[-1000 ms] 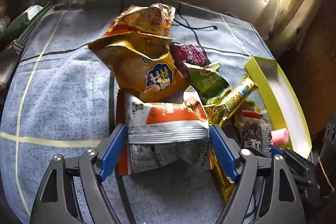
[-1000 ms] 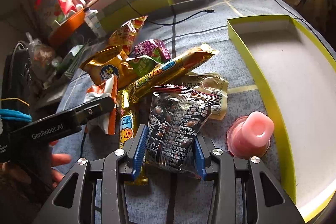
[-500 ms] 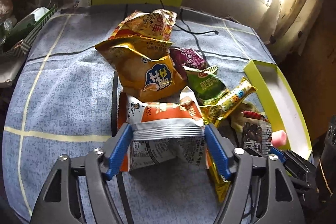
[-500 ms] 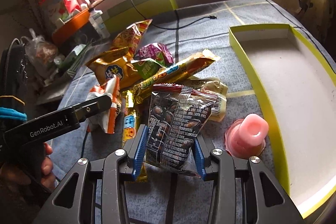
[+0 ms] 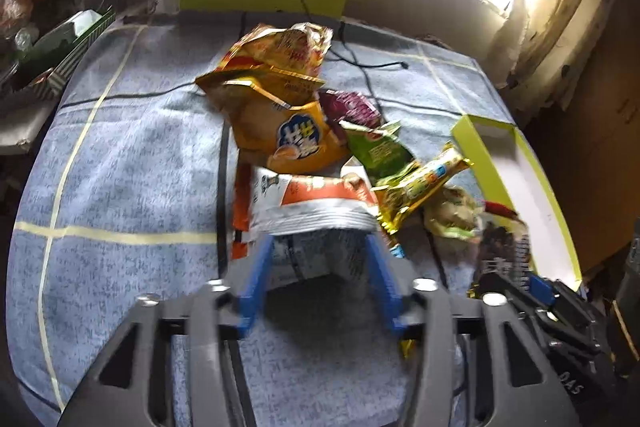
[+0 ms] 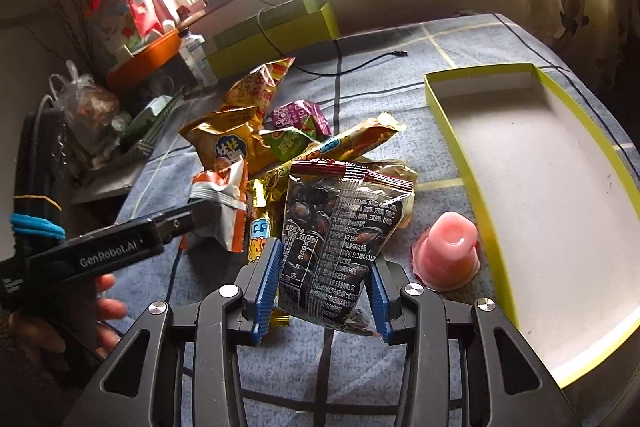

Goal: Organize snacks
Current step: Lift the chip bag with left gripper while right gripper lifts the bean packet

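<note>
A blue patterned tablecloth point(image 6: 460, 35), marked with pale tape lines, is spread over the work surface. On its right side an open yellow-rimmed box point(image 6: 448, 119) with a white floor is shown, and nothing is seen lying inside it. A heap of snack packets occupies the middle of the cloth; a large yellow chip bag point(image 5: 280, 123) lies at its far part, with a green packet point(image 5: 380, 151) and a long golden bar wrapper point(image 5: 424, 183) beside it.

The right gripper point(image 6: 324, 287) is clenched on a dark transparent packet of nuts point(image 6: 340, 227), whose lower part is pressed between the blue pads while its top stands upright above them. The left gripper point(image 5: 320, 275) is seen with an orange-and-white packet point(image 5: 312, 203) between its blue pads; its jaws have just been closing, and in the blurred left-wrist view the pads are seen pressed against the sides of the packet's folded lower end. In the right-wrist view fingers point(image 6: 106, 303) are visible under that tool's handle.

A pink jelly cup point(image 6: 450, 247) rests inverted on the cloth, just beside the box's near wall and right of the nut packet.
</note>
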Tool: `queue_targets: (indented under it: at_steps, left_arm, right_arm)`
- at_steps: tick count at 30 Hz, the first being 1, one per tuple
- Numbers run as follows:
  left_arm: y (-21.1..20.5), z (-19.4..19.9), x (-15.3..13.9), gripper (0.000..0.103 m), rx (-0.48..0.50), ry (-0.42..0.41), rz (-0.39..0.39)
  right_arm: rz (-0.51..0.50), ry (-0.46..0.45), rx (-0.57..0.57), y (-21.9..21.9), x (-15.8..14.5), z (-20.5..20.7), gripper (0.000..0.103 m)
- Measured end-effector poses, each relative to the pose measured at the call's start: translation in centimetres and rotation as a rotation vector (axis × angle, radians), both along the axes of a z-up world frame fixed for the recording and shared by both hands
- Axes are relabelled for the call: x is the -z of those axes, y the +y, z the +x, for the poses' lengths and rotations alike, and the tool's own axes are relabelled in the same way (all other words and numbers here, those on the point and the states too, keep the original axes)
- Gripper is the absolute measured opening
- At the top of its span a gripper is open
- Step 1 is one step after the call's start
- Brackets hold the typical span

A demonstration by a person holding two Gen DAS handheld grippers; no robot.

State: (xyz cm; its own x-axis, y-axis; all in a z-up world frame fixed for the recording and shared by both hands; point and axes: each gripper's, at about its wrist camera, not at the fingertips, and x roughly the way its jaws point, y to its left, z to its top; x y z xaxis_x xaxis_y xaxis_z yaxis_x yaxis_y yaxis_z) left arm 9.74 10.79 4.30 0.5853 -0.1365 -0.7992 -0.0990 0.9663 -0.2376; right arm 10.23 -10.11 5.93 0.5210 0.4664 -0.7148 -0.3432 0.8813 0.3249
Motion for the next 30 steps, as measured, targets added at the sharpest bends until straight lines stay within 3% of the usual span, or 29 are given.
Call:
queue_targets:
  at_steps: [3, 8, 16, 24, 27, 30]
  left_arm:
    - [0.0, 0.2, 0.4, 0.065, -0.016, 0.009, 0.031]
    - [1.2, 1.0, 0.4, 0.066, -0.058, -0.011, -0.009]
    - [0.0, 3.9, 1.4, 0.077, -0.014, 0.039, -0.034]
    - [0.1, 5.5, 1.8, 0.078, -0.037, 0.055, -0.08]
    - [-0.1, 5.1, 2.0, 0.078, -0.044, 0.023, -0.072]
    - [-0.7, 4.7, 1.8, 0.065, -0.034, 0.001, -0.034]
  right_arm:
    - [0.0, 0.0, 0.006, -0.2, 0.0, 0.0, 0.038]
    - [-0.001, 0.01, 0.012, -0.5, 0.3, 0.2, 0.038]
    - [-0.007, 0.026, 0.012, -0.4, 1.0, 0.8, 0.038]
    - [-0.013, 0.034, 0.011, -0.3, 1.3, 1.3, 0.038]
    - [-0.015, 0.035, 0.017, -0.5, 1.4, 1.4, 0.038]
    - [-0.016, 0.039, 0.017, -0.4, 1.5, 1.3, 0.038]
